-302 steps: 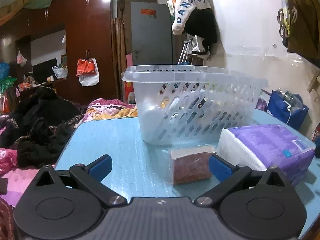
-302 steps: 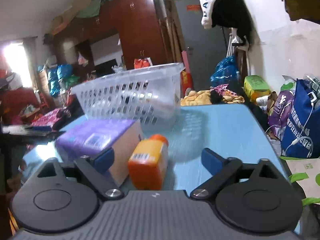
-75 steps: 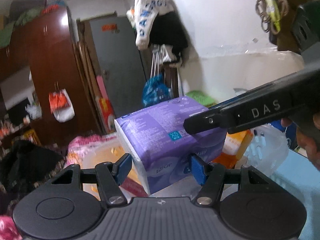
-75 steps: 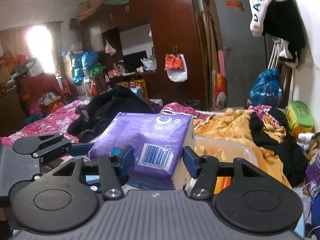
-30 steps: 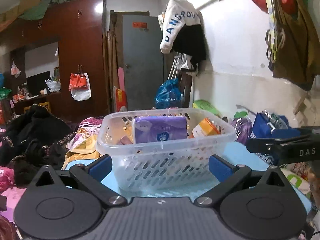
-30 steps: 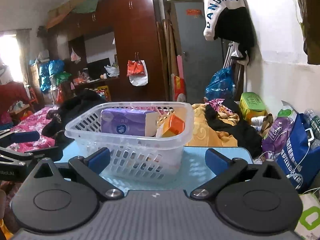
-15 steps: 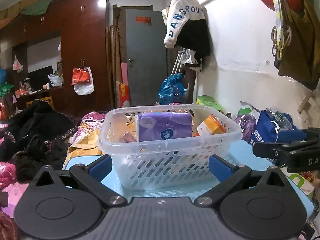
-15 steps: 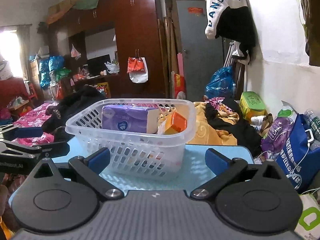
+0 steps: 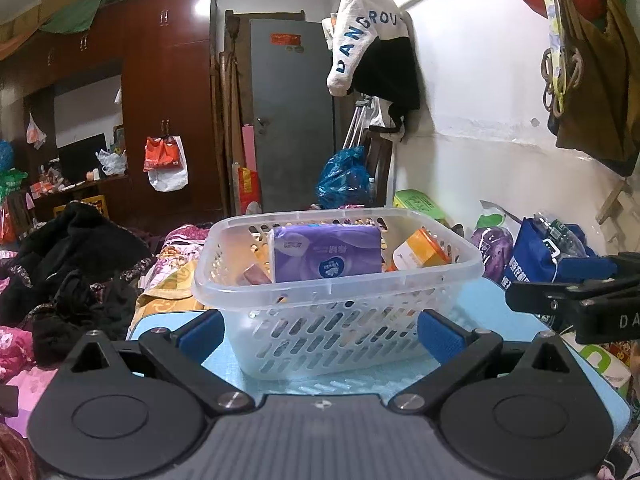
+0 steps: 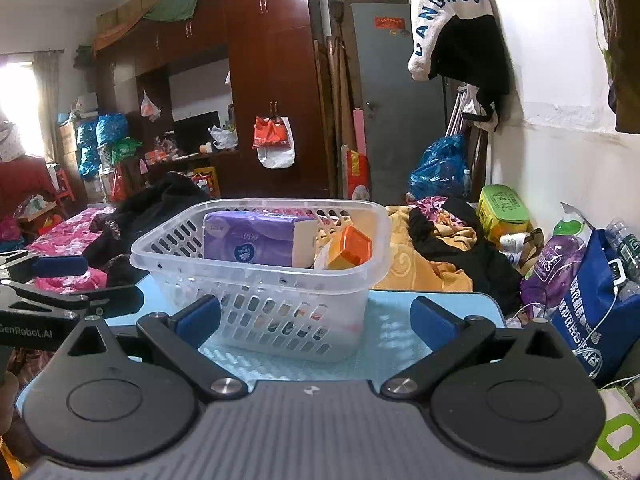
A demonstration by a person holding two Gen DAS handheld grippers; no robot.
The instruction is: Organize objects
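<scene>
A clear plastic basket (image 9: 336,290) stands on the light blue table (image 9: 476,304). Inside it are a purple tissue pack (image 9: 326,254), an orange bottle (image 9: 420,249) and a small reddish packet (image 9: 252,274). My left gripper (image 9: 318,330) is open and empty, held back from the basket's near side. My right gripper (image 10: 316,320) is open and empty, also short of the basket (image 10: 264,280), where the tissue pack (image 10: 256,240) and orange bottle (image 10: 346,248) show. The right gripper shows at the right edge of the left wrist view (image 9: 576,300).
Clothes are piled on a bed (image 9: 60,264) to the left and behind the table. A blue bag (image 10: 596,296) and other bags stand right of the table. A wardrobe (image 9: 168,100) and a grey door (image 9: 292,116) are at the back.
Both grippers have drifted slightly; the basket looks a little nearer and lower in both views. Both stay open and empty. The basket's contents have not moved.
</scene>
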